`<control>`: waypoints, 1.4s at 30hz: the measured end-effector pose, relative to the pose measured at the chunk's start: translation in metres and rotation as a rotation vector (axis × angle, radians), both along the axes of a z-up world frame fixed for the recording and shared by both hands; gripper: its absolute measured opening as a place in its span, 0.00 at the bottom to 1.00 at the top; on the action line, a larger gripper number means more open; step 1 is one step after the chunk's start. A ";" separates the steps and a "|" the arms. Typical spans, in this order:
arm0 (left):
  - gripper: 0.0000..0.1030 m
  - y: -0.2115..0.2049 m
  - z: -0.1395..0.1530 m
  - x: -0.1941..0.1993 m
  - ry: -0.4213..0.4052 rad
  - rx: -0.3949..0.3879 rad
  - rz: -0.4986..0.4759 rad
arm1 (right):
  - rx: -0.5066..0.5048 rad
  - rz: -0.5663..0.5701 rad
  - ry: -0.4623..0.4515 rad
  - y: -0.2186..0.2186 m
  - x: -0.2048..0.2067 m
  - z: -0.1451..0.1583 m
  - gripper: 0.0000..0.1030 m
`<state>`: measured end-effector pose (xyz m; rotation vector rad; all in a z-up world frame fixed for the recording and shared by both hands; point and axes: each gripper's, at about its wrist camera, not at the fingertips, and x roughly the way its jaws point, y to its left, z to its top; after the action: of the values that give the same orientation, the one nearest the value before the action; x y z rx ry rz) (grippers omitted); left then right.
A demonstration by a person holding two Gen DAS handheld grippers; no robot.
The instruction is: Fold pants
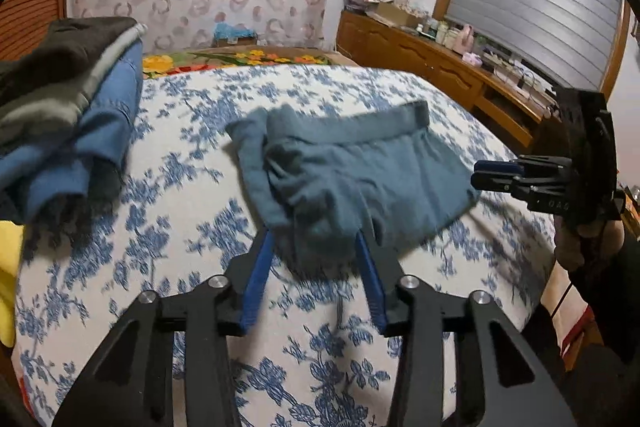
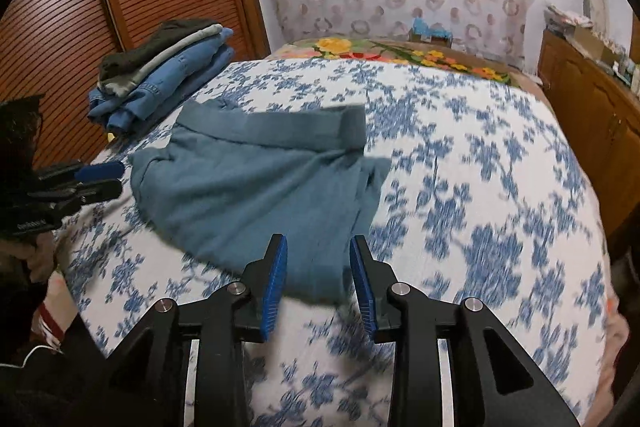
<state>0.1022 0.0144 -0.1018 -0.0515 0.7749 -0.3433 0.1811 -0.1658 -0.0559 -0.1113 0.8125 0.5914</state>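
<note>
Grey-blue pants (image 1: 352,175) lie folded small on the blue-flowered bedspread (image 1: 192,227), waistband at the far side. My left gripper (image 1: 316,239) is open, its blue pads on either side of the near lump of the pants. In the right wrist view the pants (image 2: 256,187) lie mid-bed. My right gripper (image 2: 318,247) is open over their near corner. Each gripper shows in the other's view: the right one (image 1: 486,175) at the pants' right corner, the left one (image 2: 110,179) at the pants' left edge. Neither holds cloth.
A stack of folded clothes (image 2: 164,71), denim under grey and dark items, sits at the bed's far left by a wooden slatted door (image 2: 80,7). A wooden dresser (image 1: 432,59) with clutter runs along the right. A flowered blanket (image 2: 400,55) lies at the head.
</note>
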 end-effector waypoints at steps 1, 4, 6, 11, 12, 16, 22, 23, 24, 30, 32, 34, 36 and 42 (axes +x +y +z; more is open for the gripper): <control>0.36 0.000 -0.002 0.000 0.006 0.000 0.000 | 0.001 -0.003 0.006 -0.002 -0.002 -0.001 0.32; 0.34 -0.003 -0.005 0.002 0.015 0.001 0.002 | -0.007 -0.006 0.008 -0.001 -0.004 -0.005 0.32; 0.34 -0.005 -0.006 0.003 0.017 0.009 0.004 | -0.008 -0.009 0.012 0.000 -0.004 -0.007 0.32; 0.34 -0.010 -0.008 0.011 0.026 0.035 0.012 | -0.009 -0.010 0.021 0.004 -0.002 -0.009 0.32; 0.34 -0.011 -0.009 0.013 0.032 0.042 0.015 | -0.009 -0.012 0.022 0.005 0.000 -0.010 0.32; 0.33 -0.011 -0.010 0.016 0.026 0.035 0.012 | -0.002 -0.004 0.027 0.009 0.003 -0.012 0.32; 0.03 -0.008 -0.004 0.007 -0.002 0.007 -0.009 | -0.015 0.003 0.024 0.011 0.005 -0.016 0.20; 0.02 -0.006 0.000 0.004 -0.016 0.001 -0.006 | -0.013 0.001 0.026 0.010 0.005 -0.016 0.18; 0.02 -0.002 0.003 0.000 -0.033 -0.005 0.003 | -0.009 0.001 0.027 0.009 0.005 -0.017 0.15; 0.02 0.022 0.008 -0.013 -0.046 0.003 0.050 | 0.002 -0.006 0.022 0.005 0.003 -0.018 0.09; 0.02 0.022 0.003 -0.015 -0.037 0.007 0.043 | 0.002 -0.007 0.022 0.005 0.003 -0.017 0.09; 0.02 0.020 0.003 -0.019 -0.036 0.003 0.034 | 0.005 -0.011 0.019 0.004 0.003 -0.016 0.09; 0.02 0.018 0.006 -0.025 -0.047 -0.002 0.025 | 0.009 -0.018 0.009 0.002 0.000 -0.011 0.09; 0.02 0.015 0.016 -0.045 -0.058 -0.001 0.014 | 0.017 0.008 -0.027 -0.005 -0.021 0.011 0.09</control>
<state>0.0569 0.0299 -0.0861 -0.0478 0.7169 -0.3311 0.1601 -0.1712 -0.0445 -0.1066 0.7807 0.6033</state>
